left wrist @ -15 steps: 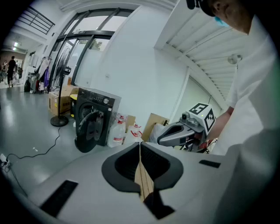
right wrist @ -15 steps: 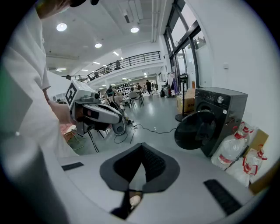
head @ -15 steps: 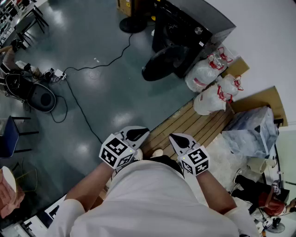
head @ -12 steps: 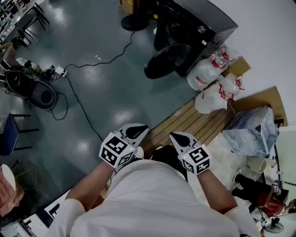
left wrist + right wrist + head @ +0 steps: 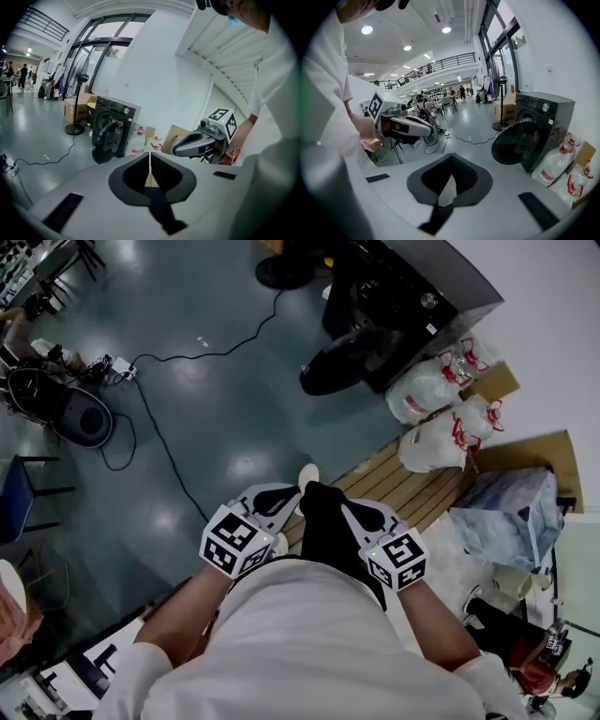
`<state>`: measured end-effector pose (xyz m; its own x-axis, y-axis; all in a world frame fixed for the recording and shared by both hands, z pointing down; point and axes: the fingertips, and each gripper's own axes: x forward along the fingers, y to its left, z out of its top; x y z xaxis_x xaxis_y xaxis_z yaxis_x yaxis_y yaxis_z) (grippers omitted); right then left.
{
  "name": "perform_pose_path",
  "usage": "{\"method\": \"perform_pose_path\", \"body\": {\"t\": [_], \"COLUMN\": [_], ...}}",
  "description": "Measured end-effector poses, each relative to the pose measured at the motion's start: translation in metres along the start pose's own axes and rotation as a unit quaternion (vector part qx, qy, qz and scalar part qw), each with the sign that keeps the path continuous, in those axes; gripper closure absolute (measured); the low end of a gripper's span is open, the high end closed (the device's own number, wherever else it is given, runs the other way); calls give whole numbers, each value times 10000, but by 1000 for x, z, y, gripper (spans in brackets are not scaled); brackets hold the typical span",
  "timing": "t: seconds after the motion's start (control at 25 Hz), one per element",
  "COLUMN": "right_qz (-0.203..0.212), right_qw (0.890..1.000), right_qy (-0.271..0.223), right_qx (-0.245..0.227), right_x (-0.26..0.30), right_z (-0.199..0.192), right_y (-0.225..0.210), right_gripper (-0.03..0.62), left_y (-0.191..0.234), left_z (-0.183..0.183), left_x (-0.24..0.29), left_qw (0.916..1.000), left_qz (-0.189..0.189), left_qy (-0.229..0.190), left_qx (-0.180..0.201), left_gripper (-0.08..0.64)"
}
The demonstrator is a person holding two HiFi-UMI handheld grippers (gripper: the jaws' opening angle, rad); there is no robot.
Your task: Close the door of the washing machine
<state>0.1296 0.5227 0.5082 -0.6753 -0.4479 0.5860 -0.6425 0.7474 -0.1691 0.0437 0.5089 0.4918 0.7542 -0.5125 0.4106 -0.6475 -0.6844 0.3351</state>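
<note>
Looking steeply down over our white shirt, we are holding the left gripper (image 5: 284, 495) and the right gripper (image 5: 353, 512) side by side in front of us. Both are pointing toward the washing machine (image 5: 422, 282), which is standing well apart from us at the top of the view, against the white wall. Its round door (image 5: 342, 362) is hanging open, swung out over the grey floor. White bags (image 5: 427, 390) are sitting just beside the machine, next to a wooden pallet (image 5: 394, 486). A black cable (image 5: 164, 451) is trailing across the floor on the left, and our pale shoe (image 5: 307, 474) is showing between the two grippers.

In the left gripper view, we are keeping the jaws pressed together, with only a hairline slit between them and nothing caught there. The dark machine is standing ahead and to the left with its door open. A floor fan (image 5: 76, 105) is standing further left, and the right gripper is hovering at the right.

In the right gripper view, we are likewise keeping the jaws closed on nothing. The machine is sitting at the right with its door swung outward, and the left gripper is showing at the left.
</note>
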Motion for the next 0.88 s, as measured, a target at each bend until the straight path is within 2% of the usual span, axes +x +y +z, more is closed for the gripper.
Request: {"method": "perform_pose_path", "body": {"t": [0.24,0.28,0.36,0.6,0.72,0.88], "right_qz": [341,400,519,783,737,699], "right_qw": [9994,9992,9986,9957,9935,9895], "right_qy": [-29,-29,-22,171,437,834], "right_qx": [-73,-57,-35,-455,-746,-946], "right_x": [47,52,60,73,84,105], "right_z": [39,48,70,130,140,139], "right_y": [-63,-76,-102,-171,-208,-247], "right_gripper": [583,582,541,541,522,502], "left_y": [58,67,87,115,125,138], "left_z": [36,47,76,161,192,216], "left_x": [38,45,57,79,95,110], "left_qw": [9996,9994,9987,9978,9979,9979], "left_qz": [249,329,491,644,613,578], "left_qy": [108,116,130,164,188,256], "left_qx": [-90,-81,-46,-60,-39,-165], "left_gripper": [535,535,534,534,534,534]}}
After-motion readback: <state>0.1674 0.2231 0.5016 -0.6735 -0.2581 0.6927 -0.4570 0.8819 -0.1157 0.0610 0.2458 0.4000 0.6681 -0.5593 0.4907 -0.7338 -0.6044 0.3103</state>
